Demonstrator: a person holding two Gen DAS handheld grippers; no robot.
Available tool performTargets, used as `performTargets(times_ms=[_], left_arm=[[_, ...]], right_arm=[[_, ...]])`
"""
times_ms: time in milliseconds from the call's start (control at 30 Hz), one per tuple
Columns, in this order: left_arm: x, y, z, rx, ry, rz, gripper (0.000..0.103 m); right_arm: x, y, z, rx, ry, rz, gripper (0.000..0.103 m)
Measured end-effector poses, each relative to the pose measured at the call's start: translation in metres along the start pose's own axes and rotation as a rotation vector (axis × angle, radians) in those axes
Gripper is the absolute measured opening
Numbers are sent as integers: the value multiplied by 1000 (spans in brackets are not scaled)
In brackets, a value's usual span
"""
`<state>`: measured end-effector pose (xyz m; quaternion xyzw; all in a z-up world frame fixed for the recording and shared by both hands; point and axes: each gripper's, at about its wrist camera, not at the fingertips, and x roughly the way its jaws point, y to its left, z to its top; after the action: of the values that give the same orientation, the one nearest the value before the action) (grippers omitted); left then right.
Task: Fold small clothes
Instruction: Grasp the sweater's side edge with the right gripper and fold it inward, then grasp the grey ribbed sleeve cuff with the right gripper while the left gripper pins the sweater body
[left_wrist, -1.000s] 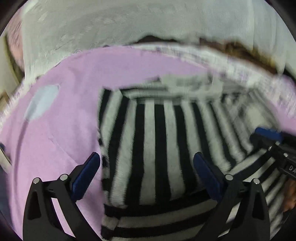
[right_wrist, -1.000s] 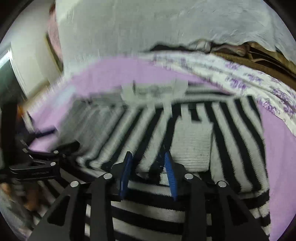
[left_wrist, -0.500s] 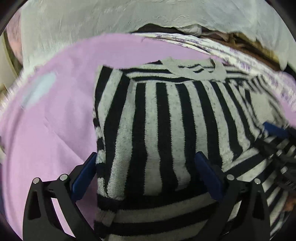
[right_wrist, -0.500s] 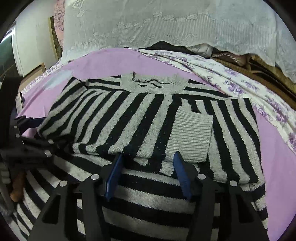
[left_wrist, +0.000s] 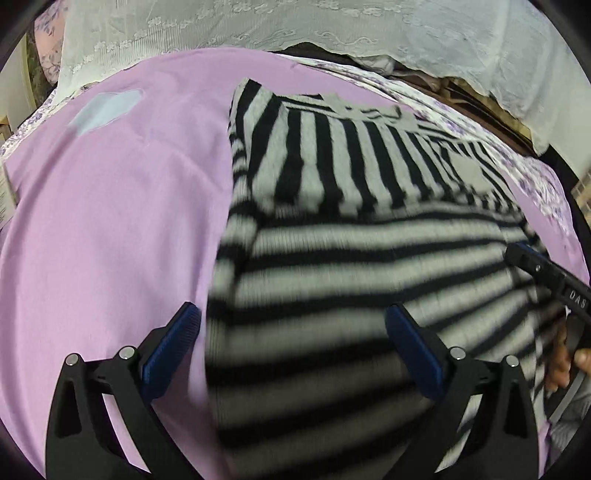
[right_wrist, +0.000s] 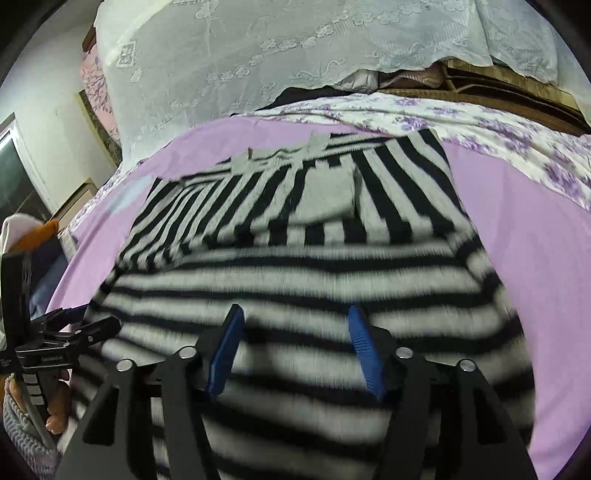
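A black-and-grey striped sweater lies on a lilac sheet, sleeves folded across its chest, collar at the far end. It also shows in the right wrist view. My left gripper is open and empty, hovering over the sweater's near left part. My right gripper is open and empty over the near middle of the sweater. The right gripper's body shows at the right edge of the left wrist view; the left gripper shows at the left edge of the right wrist view.
A white lace cover hangs over stacked bedding at the far end. A floral purple-and-white sheet borders the lilac one at the far right. A pale blue patch lies on the sheet far left. A wall and window frame stand left.
Both grippers have pulled back toward the sweater's near hem, so more of it shows. The right gripper's jaws have opened from nearly shut.
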<state>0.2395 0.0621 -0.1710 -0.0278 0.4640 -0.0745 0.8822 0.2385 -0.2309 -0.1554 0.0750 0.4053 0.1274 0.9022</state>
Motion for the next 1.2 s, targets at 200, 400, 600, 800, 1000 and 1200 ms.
performTargets(times_ms=[200, 400, 600, 800, 1000, 1200], left_arm=[[-27, 3, -42, 23, 11, -24, 99], [-52, 5, -74, 35, 14, -69, 99], [-62, 15, -86, -1, 33, -192, 99], [-55, 22, -73, -66, 39, -284, 99], [-59, 16, -75, -44, 24, -305, 98], [-55, 15, -72, -40, 32, -305, 98]], right_arm=[[-30, 0, -44, -28, 18, 21, 70], [-62, -5, -70, -15, -16, 26, 70], [-118, -36, -95, 107, -153, 37, 70], [-129, -81, -108, 276, -128, 54, 69], [-122, -78, -110, 252, -82, 43, 69], [-116, -81, -114, 258, -40, 68, 68]])
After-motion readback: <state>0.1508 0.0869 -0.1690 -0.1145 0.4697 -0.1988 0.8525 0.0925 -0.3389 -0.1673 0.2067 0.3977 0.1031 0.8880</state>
